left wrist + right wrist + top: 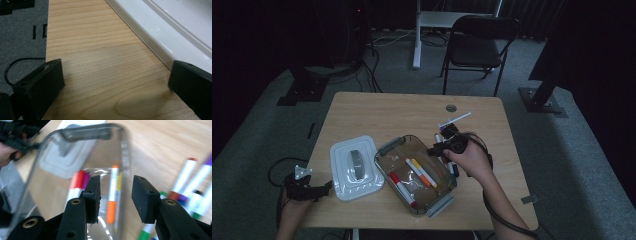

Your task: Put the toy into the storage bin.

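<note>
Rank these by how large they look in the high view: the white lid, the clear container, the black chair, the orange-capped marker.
1. black chair
2. clear container, slightly bigger than the lid
3. white lid
4. orange-capped marker

The chair stands farther from the camera, so its lead is safe; container and lid are close.

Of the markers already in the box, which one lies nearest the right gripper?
The orange-capped marker, lying on the side of the clear box towards the right gripper; the red-capped one lies farther left.

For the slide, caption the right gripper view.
Open right gripper poised over clear bin holding markers.
</note>
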`<state>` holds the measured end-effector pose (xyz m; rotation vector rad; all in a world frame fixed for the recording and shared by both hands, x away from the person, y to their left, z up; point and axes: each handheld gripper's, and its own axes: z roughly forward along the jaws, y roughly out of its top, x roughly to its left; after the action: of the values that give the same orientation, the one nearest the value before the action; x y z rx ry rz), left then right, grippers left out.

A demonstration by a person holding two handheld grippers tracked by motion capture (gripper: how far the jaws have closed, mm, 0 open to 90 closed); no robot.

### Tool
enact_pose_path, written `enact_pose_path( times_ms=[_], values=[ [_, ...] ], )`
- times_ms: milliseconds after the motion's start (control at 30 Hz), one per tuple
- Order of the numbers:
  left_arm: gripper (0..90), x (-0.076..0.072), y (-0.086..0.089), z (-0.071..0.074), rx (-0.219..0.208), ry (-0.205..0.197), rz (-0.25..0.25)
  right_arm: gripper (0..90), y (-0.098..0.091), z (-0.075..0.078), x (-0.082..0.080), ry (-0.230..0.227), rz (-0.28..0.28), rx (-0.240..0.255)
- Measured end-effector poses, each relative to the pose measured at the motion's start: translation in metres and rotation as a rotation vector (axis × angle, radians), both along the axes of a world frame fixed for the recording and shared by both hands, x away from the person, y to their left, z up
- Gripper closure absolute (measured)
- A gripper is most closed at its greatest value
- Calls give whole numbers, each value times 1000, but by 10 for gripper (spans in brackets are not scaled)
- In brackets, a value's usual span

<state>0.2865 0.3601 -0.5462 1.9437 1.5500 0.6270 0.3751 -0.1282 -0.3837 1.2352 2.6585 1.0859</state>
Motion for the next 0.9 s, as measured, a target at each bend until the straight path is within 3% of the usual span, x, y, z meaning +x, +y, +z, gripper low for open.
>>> enact_pose_path(
  times_ms=[167, 433, 900],
  values=[
    [7, 0, 0, 0, 0, 0, 0, 590, -28, -5, 11, -8, -86, -4],
    [7, 0, 0, 0, -1, 1, 1, 615, -53, -33, 34, -3, -185, -50],
    [7, 0, 0, 0, -1, 0, 1, 657, -60, -84, 89, 49, -293, -115]
  ],
)
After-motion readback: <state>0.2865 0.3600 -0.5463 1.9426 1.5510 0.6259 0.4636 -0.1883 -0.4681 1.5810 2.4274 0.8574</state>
